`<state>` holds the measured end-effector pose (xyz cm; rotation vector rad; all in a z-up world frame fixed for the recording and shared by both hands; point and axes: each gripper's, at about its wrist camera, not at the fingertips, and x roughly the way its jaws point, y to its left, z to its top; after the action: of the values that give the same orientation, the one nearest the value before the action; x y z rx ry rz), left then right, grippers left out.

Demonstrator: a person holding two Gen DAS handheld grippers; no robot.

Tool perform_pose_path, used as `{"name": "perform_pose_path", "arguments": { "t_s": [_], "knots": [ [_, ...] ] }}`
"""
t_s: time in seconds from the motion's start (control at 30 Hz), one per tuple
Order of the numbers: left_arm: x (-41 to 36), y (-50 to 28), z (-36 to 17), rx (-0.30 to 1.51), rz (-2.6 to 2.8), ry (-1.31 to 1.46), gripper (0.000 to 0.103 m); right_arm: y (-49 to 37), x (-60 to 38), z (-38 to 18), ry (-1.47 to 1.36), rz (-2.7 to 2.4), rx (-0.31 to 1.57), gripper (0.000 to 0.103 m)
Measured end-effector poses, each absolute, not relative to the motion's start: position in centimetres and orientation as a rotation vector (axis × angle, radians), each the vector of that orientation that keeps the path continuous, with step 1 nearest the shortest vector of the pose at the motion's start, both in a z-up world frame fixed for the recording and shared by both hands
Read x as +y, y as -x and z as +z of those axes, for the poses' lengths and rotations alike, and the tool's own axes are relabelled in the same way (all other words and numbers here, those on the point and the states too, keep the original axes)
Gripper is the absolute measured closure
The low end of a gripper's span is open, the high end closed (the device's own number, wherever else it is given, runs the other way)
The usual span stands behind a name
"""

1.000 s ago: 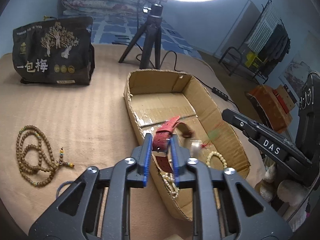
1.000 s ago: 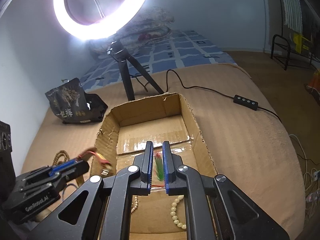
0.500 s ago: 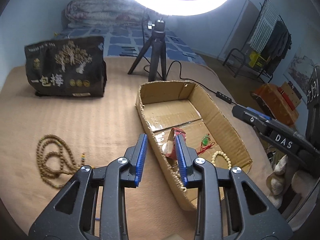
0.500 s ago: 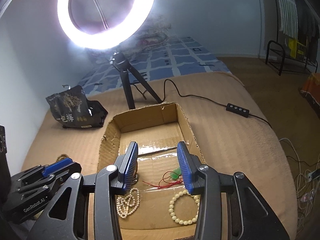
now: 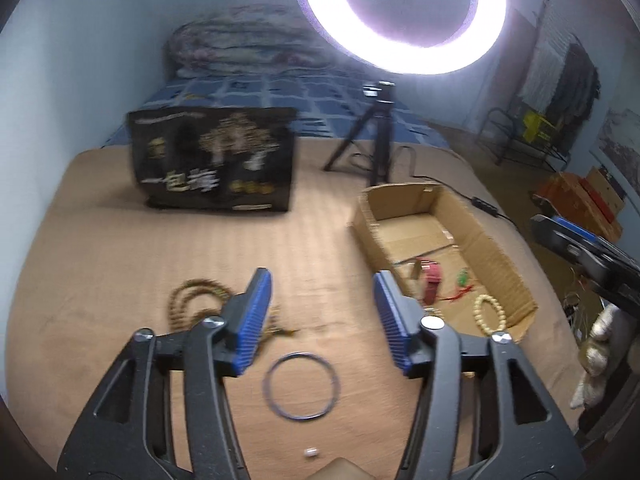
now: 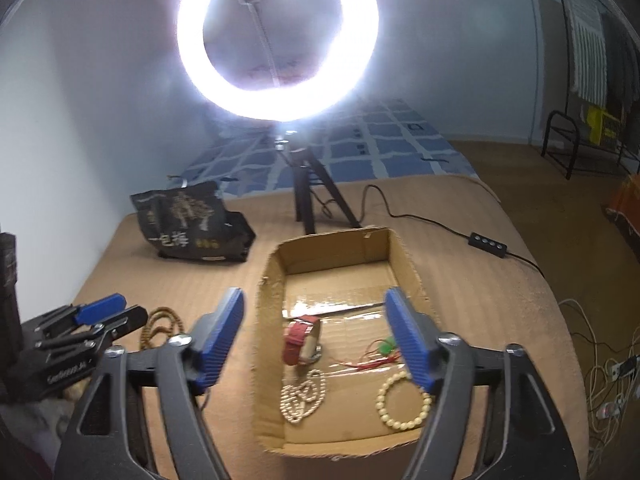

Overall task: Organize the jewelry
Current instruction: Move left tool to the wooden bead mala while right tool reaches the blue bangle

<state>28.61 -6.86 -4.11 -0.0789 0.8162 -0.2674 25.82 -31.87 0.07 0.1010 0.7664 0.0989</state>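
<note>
An open cardboard box (image 6: 408, 260) on the tan bed holds a red-strap watch (image 6: 301, 338), a pearl necklace (image 6: 304, 396), a cream bead bracelet (image 6: 402, 402) and a green pendant on red cord (image 6: 384, 350). The box (image 5: 496, 264) also shows at the right of the left wrist view. My left gripper (image 5: 322, 316) is open and empty above the bed, with a thin metal bangle (image 5: 302, 386) just below it and a brown wooden bead necklace (image 5: 196, 304) at its left finger. My right gripper (image 6: 316, 336) is open and empty above the box.
A black printed bag (image 5: 214, 164) stands at the back left. A ring light on a black tripod (image 6: 306, 196) stands behind the box, its cable and remote (image 6: 488, 244) trailing right. A small white bead (image 5: 311, 453) lies near the front edge.
My left gripper let go of the red watch into the box, opened wide and swung left over the bangle. My right gripper released the green pendant, opened wider and drew back.
</note>
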Motion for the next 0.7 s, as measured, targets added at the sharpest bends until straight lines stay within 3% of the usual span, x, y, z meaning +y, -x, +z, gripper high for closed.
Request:
{"name": "perform_pose_path", "arguments": {
  "t_s": [0.37,0.7],
  "knots": [
    [3.3,-29.8,-6.2,0.883,-0.132,0.214,0.042,-23.3,-23.7,-1.7,-0.017,0.261,0.843,0.023],
    [6.7,-31.3,-10.4,1.001,-0.118,0.334,0.038,-22.6,-17.7,-7.6,0.091,0.355,0.984,0.023]
  ]
}}
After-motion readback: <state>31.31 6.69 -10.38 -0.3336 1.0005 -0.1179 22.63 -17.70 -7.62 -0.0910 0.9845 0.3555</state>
